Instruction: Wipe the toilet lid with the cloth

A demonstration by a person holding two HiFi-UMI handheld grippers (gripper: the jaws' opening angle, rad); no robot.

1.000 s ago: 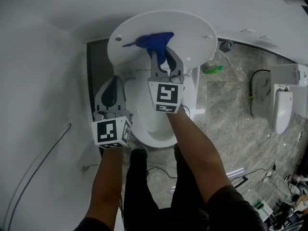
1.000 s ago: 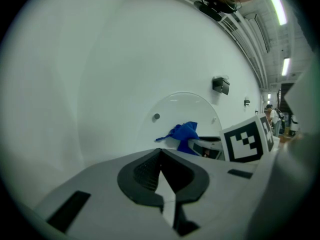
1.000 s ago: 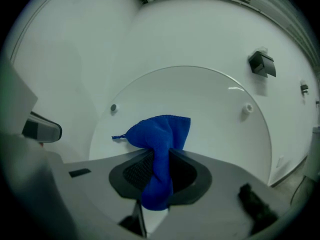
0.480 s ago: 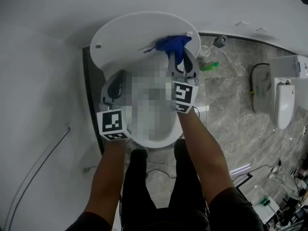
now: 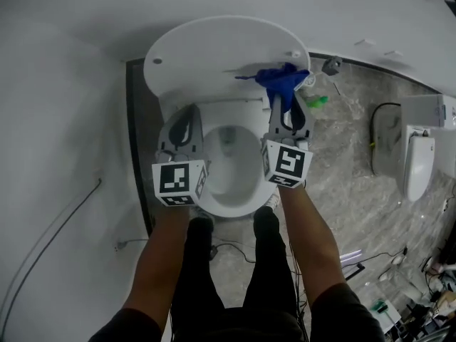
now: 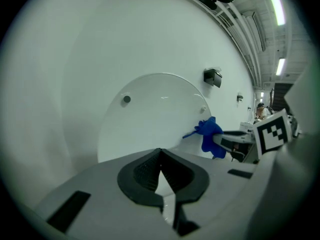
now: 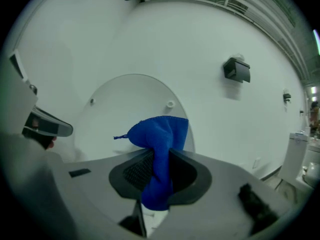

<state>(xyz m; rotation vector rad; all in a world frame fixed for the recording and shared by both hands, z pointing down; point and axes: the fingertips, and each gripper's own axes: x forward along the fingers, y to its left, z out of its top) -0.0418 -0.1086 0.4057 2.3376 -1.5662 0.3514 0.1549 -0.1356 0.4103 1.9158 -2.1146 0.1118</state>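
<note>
Your right gripper (image 5: 288, 107), jaws clamped on crumpled blue microfibre cloth (image 5: 280, 79), has swept from centre of raised round white plastic toilet lid (image 5: 206, 55) to its right edge. Cloth now at rim. Your left gripper (image 5: 187, 116): jaws closed, empty. Left half of lid probably still unwiped.

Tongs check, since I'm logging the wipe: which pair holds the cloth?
The right tongs, shut on the blue cloth at the raised toilet lid's edge; the left tongs are shut with nothing between them.
</note>
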